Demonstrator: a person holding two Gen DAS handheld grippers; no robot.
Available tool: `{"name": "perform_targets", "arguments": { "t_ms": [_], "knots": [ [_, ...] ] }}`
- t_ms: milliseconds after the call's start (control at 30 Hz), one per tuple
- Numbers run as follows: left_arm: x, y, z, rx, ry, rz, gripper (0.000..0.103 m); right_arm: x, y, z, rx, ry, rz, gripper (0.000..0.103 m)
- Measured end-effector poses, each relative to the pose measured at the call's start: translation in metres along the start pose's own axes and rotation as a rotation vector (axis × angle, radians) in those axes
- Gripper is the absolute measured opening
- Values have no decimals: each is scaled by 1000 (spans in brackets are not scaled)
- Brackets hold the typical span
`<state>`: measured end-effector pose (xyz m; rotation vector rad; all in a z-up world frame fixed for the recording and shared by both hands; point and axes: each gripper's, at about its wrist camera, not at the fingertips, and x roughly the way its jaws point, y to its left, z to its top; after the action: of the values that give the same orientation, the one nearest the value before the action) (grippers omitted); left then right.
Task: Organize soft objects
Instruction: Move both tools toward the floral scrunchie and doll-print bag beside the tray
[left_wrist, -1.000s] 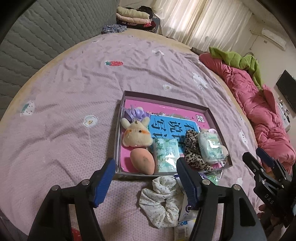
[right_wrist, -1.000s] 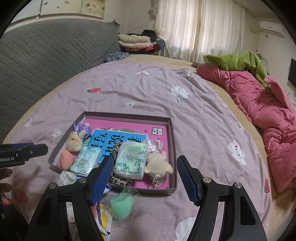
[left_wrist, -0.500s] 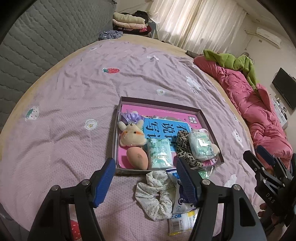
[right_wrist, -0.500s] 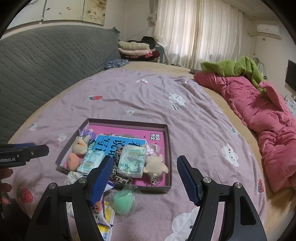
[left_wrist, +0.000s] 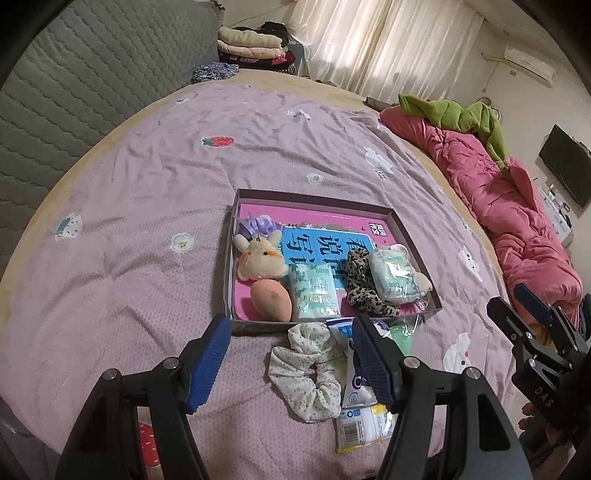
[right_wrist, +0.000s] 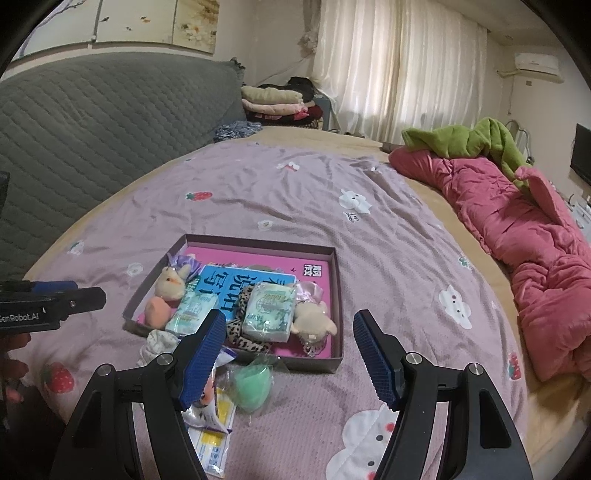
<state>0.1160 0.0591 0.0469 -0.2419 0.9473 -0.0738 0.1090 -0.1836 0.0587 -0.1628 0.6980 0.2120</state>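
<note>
Left wrist view first: our left gripper (left_wrist: 291, 360) hangs over the lilac printed bedsheet (left_wrist: 129, 258) with its blue-padded fingers (left_wrist: 208, 360) spread and nothing between them. Ahead lies the shallow purple cardboard box with a pink base (left_wrist: 236, 258). Reading it from left to right, it already holds a cream plush bunny with a purple bow (left_wrist: 260, 254), a peach teardrop makeup sponge (left_wrist: 269, 299), a green-printed tissue pack (left_wrist: 316, 291), a leopard-print scrunchie (left_wrist: 364, 286) and a second wrapped tissue pack (left_wrist: 391, 275) lying on top of it.

We judge the job well past halfway. Left outside, just before the box's near wall, are a white floral fabric scrunchie (left_wrist: 308, 371), a blue-and-white plastic packet (left_wrist: 356, 384) with a yellow-edged sachet (left_wrist: 364, 428) below it, and a mint-green sponge in clear wrap (left_wrist: 400, 334), mostly hidden in this view.

From the right wrist view, our right gripper (right_wrist: 290, 360) also stands wide, clasping nothing. The mint sponge (right_wrist: 253, 384) lies just beside its left finger, apart from the box. A beige plush toy (right_wrist: 312, 319) rests in the box's right part.

Four loose pieces remain, by our reckoning.
</note>
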Motion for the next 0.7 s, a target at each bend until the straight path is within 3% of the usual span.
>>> {"name": "perform_targets", "arguments": {
  "t_ms": [700],
  "knots": [
    [12, 3, -29, 15, 63, 10, 68, 1, 18, -53, 12, 94, 78, 73]
  ]
}}
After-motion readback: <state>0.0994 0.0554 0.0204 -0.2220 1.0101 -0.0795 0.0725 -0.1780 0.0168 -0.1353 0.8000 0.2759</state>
